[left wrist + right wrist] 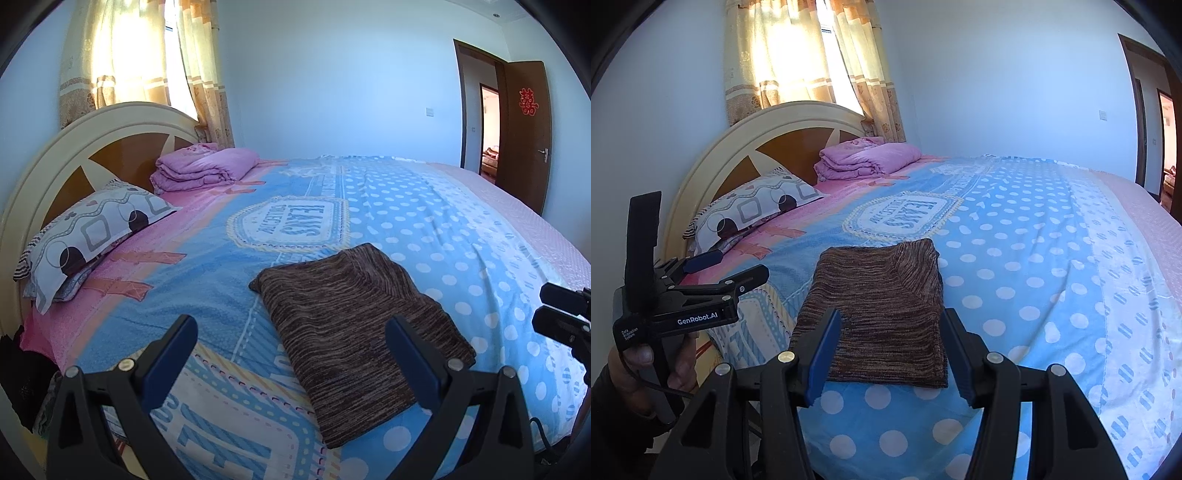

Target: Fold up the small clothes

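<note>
Apparently the brown garment (882,314) lies fully folded on the bed (1034,277); left gripper (291,354) and right gripper (890,354) stand apart, empty.

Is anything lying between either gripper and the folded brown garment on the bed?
Nothing visible. Only bare bedspread separates the open right gripper and open left gripper from the brown knit garment. The pillow and pink quilt lie at the headboard end.
</note>
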Action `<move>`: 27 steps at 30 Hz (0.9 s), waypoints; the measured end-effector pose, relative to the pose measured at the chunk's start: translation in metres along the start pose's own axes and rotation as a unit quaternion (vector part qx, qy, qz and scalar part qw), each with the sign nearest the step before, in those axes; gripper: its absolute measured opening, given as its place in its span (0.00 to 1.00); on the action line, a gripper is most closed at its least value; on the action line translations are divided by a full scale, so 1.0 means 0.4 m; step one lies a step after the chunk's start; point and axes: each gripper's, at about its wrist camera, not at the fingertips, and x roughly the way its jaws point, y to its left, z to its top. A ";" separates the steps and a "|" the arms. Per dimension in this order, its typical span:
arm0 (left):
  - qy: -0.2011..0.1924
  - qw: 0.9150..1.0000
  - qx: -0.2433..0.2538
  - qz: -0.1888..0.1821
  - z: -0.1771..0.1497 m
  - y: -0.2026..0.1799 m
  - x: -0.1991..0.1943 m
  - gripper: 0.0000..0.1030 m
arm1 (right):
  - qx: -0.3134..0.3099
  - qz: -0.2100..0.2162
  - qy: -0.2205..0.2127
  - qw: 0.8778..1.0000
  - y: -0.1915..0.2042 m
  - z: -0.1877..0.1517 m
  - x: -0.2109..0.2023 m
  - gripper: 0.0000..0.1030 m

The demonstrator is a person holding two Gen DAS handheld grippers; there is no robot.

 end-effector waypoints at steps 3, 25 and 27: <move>-0.001 1.000 -0.001 -0.001 0.001 0.001 -0.001 1.00 | -0.002 0.000 0.000 1.000 0.002 -0.002 0.001 0.55; 0.000 1.000 0.010 -0.010 0.002 0.000 -0.004 1.00 | -0.001 0.001 -0.003 1.000 0.007 -0.004 -0.001 0.56; -0.001 1.000 0.012 -0.011 0.002 -0.001 -0.004 1.00 | 0.001 0.001 -0.002 1.000 0.008 -0.004 -0.001 0.56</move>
